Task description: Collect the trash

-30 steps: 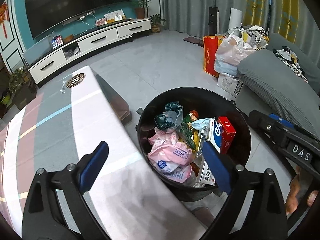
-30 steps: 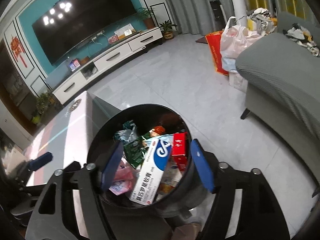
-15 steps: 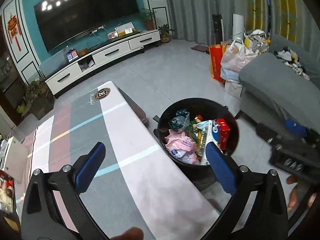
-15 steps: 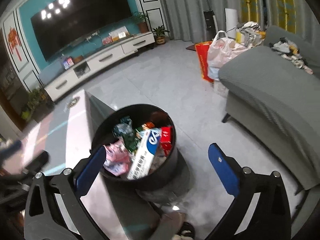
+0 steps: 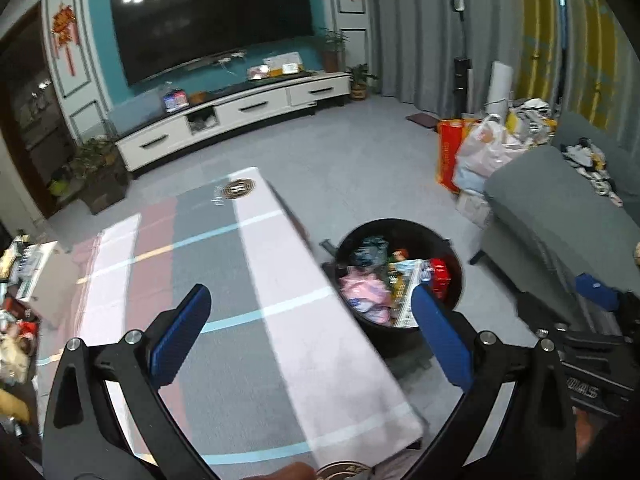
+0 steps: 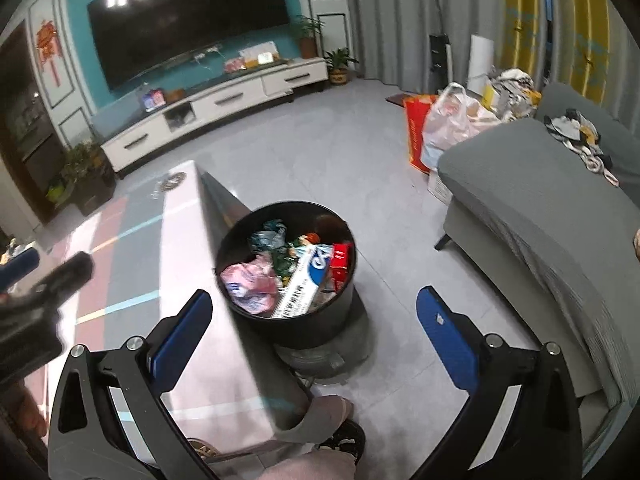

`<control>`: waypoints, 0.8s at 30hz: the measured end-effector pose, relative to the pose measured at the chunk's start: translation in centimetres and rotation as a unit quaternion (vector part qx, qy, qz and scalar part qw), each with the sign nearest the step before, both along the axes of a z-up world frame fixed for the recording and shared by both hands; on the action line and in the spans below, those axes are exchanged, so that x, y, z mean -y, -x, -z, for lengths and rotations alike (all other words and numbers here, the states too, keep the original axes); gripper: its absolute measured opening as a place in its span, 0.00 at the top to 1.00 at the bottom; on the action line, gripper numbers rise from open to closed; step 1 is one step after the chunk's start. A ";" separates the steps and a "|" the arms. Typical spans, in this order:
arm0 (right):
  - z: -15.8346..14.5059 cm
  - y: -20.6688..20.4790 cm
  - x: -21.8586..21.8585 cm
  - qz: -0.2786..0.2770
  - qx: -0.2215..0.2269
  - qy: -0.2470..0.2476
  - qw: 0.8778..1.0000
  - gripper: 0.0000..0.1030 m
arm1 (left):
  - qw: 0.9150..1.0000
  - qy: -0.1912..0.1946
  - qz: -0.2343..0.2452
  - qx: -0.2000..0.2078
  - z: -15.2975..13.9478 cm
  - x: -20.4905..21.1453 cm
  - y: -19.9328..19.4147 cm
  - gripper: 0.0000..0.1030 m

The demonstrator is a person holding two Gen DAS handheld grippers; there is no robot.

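Observation:
A black round trash bin (image 6: 312,328) stands on the floor against the table's right side, filled with a pink wrapper (image 6: 252,280), a white and blue box (image 6: 308,280), a red box (image 6: 342,260) and green wrappers. My right gripper (image 6: 314,298) hangs well above the bin, open wide, with nothing between its blue pads (image 6: 444,340). The left wrist view shows the same bin (image 5: 400,224) at lower right. My left gripper (image 5: 310,300) is open and empty above the table edge. The right gripper's body (image 5: 592,344) shows at the far right there.
A low table with a striped pink, grey and white cloth (image 5: 240,280) lies left of the bin. A grey sofa (image 6: 540,200) stands to the right, with bags (image 6: 448,124) behind it. A person's slippered foot (image 6: 340,436) is below the bin. A white TV cabinet (image 5: 240,116) lines the far wall.
Both grippers have risen and drawn back from the bin, which now looks smaller and farther. The right jaws have spread wider than a second ago. The trash in the bin lies as before.

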State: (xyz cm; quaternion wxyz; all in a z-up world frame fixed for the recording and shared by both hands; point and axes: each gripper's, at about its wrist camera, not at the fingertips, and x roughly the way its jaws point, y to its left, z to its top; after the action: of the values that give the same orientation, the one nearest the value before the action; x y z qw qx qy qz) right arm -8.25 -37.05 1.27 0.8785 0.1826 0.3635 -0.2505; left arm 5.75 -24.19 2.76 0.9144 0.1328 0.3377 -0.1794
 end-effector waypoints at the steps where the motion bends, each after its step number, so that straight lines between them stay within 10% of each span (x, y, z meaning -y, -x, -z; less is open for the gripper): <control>1: -0.3 0.1 -0.4 -0.005 0.005 0.003 1.000 0.03 | 1.000 -0.004 -0.003 0.004 0.0 -0.3 0.2 0.03; 24: 0.4 -2.7 -3.6 -0.034 -0.020 0.027 0.999 0.03 | 1.000 -0.012 -0.024 -0.001 0.3 -3.2 0.4 0.03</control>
State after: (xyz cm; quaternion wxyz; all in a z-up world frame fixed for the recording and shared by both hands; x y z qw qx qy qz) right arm -5.51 -33.46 0.84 0.8839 0.1411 0.3798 -0.2334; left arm 5.36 -20.95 2.51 0.9165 0.1360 0.3435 -0.1536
